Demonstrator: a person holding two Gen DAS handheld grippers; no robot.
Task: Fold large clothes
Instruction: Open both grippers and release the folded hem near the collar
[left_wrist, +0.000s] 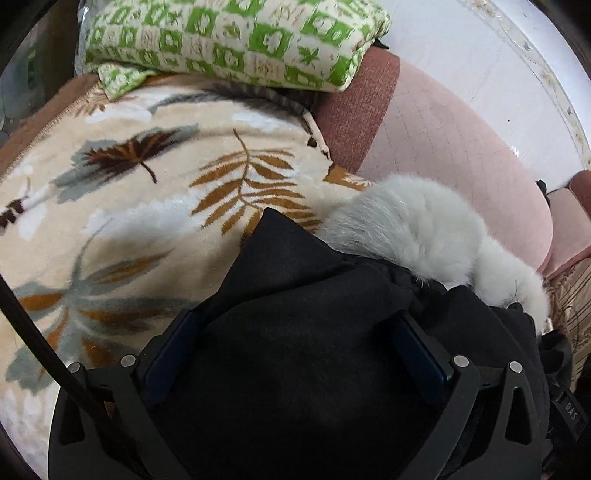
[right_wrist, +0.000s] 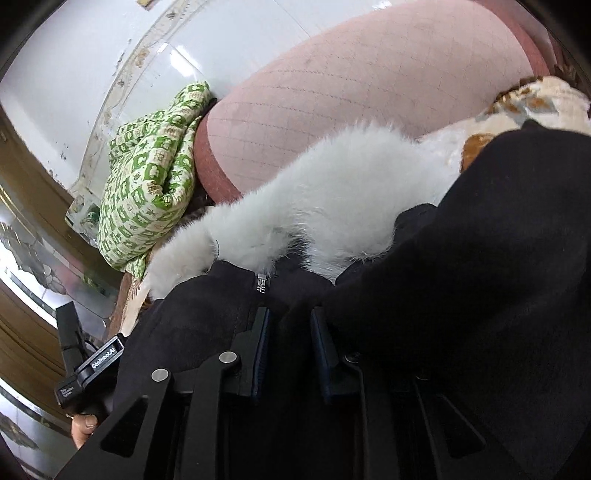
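Black woollen coat with white fur collar (left_wrist: 295, 350) hides my left gripper (left_wrist: 295, 332) fingertips; its jaws spread wide around bunched cloth. My right gripper (right_wrist: 288, 317), jaws narrowly parted, has coat fabric between them, though whether they actually pinch it I cannot tell.

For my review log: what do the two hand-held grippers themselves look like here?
Both are matte black frames with silver round pins and dark navy finger pads. The left hand-held gripper has a black cable beside it. The right hand-held gripper shows ribbed pads.

"GenRobot.AI" on black device (right_wrist: 105, 360) by left edge; "DAS" on black strap (left_wrist: 570, 410)
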